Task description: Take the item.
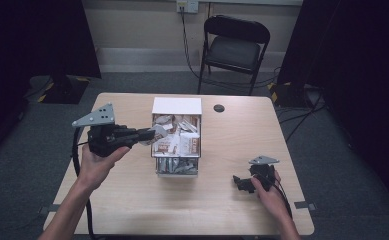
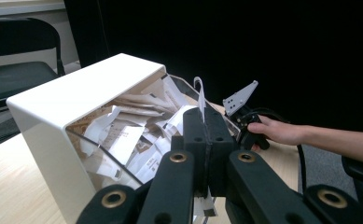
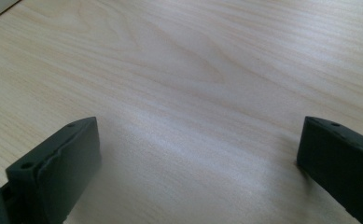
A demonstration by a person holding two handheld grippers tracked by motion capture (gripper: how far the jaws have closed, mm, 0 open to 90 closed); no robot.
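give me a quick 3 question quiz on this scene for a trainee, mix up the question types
1. True or false: the left gripper is shut on a white packet.
2. Multiple choice: where is the right gripper? A) inside the box B) low over bare table, toward the right C) on the chair
3. Fill in: the packets sit in a box with a white top and ______ walls.

Key:
1. True; its jaws are closed with the packet standing up between them, beside the box.
2. B; its jaws stand wide apart over the wooden table.
3. Clear.
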